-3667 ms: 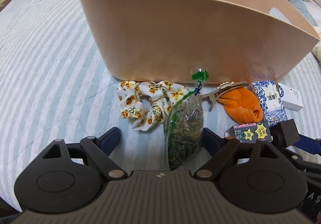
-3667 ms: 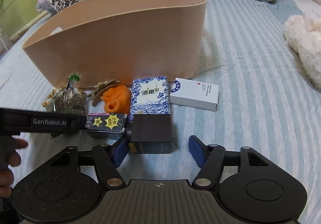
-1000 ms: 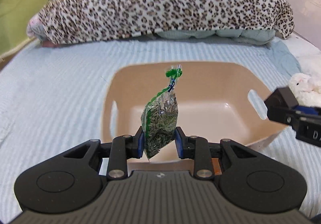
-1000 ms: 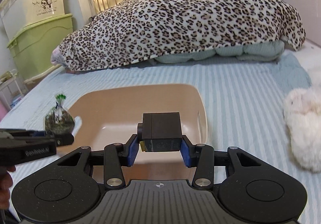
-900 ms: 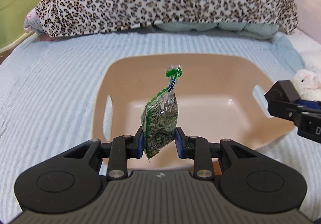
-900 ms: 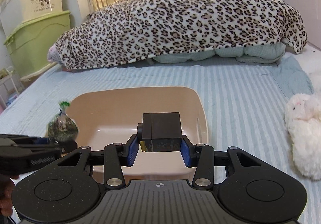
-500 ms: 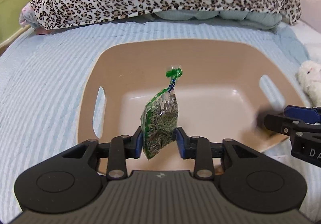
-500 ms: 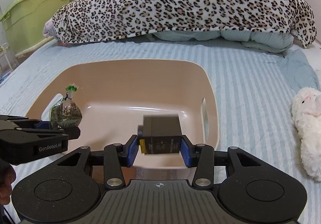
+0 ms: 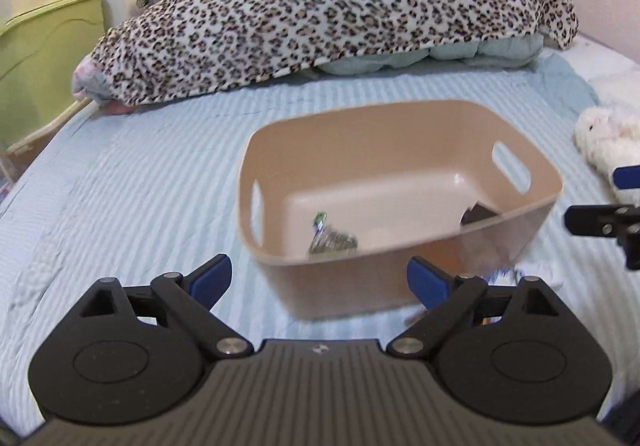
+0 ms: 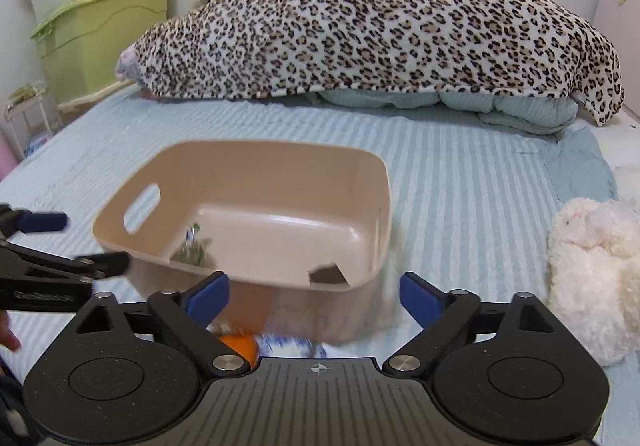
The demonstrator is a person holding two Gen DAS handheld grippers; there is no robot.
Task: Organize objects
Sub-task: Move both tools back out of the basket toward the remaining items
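Pale blue striped bedding (image 9: 132,182) covers the bed that fills both views, with a leopard-print blanket (image 10: 380,34) heaped across the top of each frame over a light green quilt (image 10: 512,106). Green storage bins (image 10: 100,46) stand at the upper left of the right wrist view, and a white plush toy (image 10: 592,246) lies at its right edge.

At centre frame sits the beige plastic basket (image 9: 360,126), rounded at the corners, with a slot handle in each end wall. Inside it, toward the lower left of its floor, lies the clear bag of dried herbs (image 9: 332,242) tied with a green twist. A black box (image 9: 478,213) rests in the near right corner, partly hidden by the rim.

Both claws are spread wide and hold nothing: the left claw (image 9: 320,278) low in its own view, the right claw (image 10: 314,296) likewise. An orange item (image 10: 240,344) and something blue-and-white, blurred, show just below the basket in the right wrist view.
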